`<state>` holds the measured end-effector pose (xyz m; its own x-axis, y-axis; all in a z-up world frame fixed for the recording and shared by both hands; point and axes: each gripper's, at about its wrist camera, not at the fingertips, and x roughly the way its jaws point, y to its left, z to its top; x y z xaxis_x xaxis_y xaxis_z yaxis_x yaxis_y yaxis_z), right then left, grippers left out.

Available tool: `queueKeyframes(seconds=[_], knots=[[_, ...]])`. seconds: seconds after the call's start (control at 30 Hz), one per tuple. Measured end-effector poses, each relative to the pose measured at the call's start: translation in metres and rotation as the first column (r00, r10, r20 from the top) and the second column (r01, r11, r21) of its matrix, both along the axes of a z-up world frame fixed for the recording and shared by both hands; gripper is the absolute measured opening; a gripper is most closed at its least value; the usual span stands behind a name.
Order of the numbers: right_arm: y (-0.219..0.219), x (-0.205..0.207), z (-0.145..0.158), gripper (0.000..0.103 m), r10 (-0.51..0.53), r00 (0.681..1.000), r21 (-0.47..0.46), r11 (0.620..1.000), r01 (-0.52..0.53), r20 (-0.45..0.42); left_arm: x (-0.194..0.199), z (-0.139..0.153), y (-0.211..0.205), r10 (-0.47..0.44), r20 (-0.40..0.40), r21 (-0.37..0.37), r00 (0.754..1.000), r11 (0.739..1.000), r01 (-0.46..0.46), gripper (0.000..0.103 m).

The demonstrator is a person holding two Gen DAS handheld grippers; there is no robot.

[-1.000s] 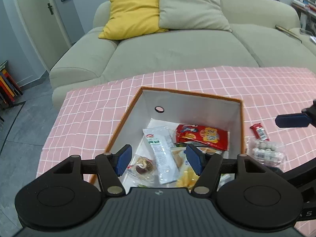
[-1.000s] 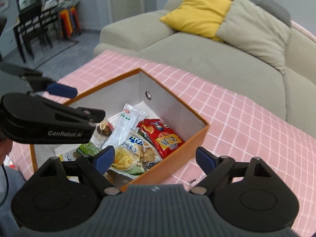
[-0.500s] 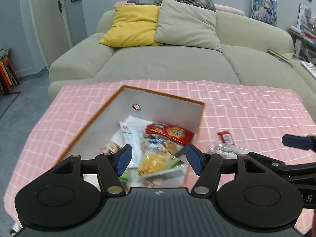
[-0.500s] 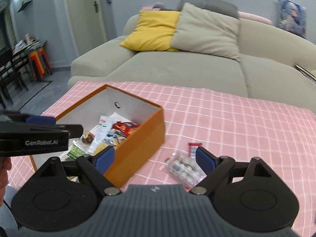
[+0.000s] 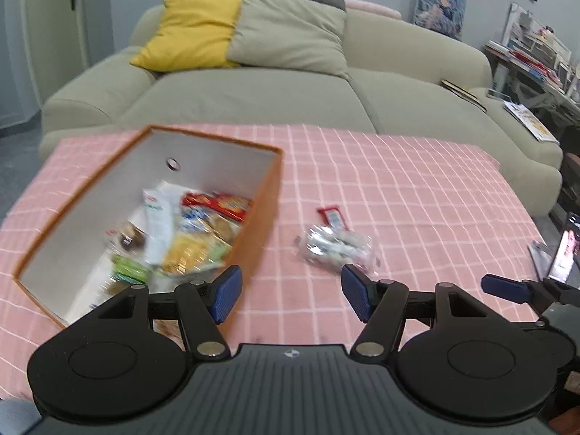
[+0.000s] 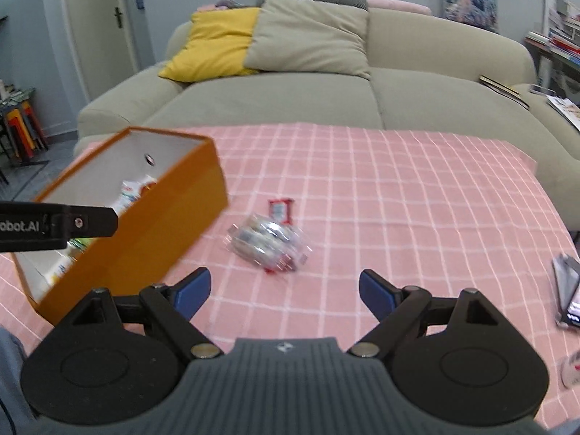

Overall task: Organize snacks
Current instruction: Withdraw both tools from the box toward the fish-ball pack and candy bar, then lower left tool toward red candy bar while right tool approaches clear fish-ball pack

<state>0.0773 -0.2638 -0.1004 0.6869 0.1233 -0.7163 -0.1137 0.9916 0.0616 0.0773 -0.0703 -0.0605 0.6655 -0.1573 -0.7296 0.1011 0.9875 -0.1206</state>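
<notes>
An orange box with white inner walls stands at the left of the pink checked tablecloth and holds several snack packets. To its right lie a clear bag of wrapped sweets and, just behind it, a small red bar. My left gripper is open and empty, near the box's front right corner. My right gripper is open and empty, a little short of the clear bag. The left gripper's arm crosses the box in the right wrist view.
A beige sofa with a yellow cushion and a grey cushion stands behind the table. A phone-like device lies at the table's right edge. Shelves with books stand at the far right.
Both grippers have swung to the right, away from above the box and toward the clear bag and red bar. The box has slid leftward in both views. Both jaws stayed open.
</notes>
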Motion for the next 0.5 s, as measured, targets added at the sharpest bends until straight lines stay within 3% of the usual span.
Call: queueKeyframes(seconds=[0.23,0.3,0.5], knots=[[-0.016,0.003,-0.02,0.084,-0.008,0.999,-0.022,1.0,0.007,-0.04,0.007,-0.015,-0.025,-0.043,-0.05,-0.018,0.998,0.999,0.042,0.074],[-0.018,0.01,-0.026,0.079,0.01,0.999,-0.031,0.999,-0.012,-0.052,0.013,-0.02,-0.03,-0.045,-0.066,-0.013,0.997,0.999,0.045,0.073],[-0.017,0.032,-0.037,0.079,0.081,0.995,-0.062,0.994,-0.085,-0.058,0.034,-0.036,-0.039,-0.038,-0.108,0.026,0.993,0.999,0.041,0.07]])
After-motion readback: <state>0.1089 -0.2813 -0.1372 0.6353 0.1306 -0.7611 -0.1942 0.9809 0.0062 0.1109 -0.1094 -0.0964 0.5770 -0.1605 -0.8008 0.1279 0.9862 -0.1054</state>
